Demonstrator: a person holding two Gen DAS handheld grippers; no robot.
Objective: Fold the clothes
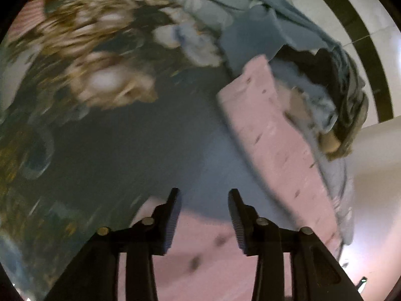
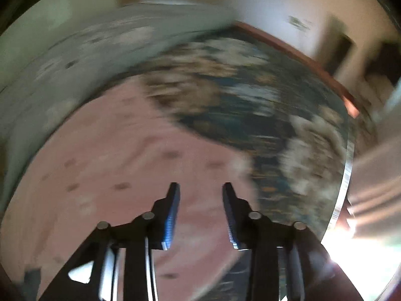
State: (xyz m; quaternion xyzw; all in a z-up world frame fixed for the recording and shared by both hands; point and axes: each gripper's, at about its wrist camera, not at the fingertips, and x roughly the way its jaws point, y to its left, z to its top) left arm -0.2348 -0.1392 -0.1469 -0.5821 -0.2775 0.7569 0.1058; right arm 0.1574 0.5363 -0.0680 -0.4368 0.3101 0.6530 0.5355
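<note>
In the left wrist view, the dark flowered bedcover (image 1: 82, 80) is filling the frame from nine o'clock up to twelve, smeared by blur. A blue-grey flowered sheet (image 1: 218, 0) is lying bunched at about one o'clock. The pink garment (image 1: 273, 135), dotted with small dark marks, is running as a folded band from the centre toward four o'clock, and more of the pink cloth is lying at six o'clock under the tool. At two o'clock a crumpled heap of other clothes (image 1: 333, 92) is sitting just beside the pink band. The left gripper (image 1: 204, 215) is standing with its jaws apart, nothing between them, hanging above the cloth.

In the right wrist view, everything is streaking with blur. The pink garment (image 2: 120, 165) is spreading from eight o'clock to the centre, the flowered bedcover (image 2: 250, 115) is lying from twelve to three o'clock, and a pale wall (image 2: 275, 5) is showing at one o'clock. The right gripper (image 2: 200, 213) is also standing parted, with nothing held, over the pink cloth.
</note>
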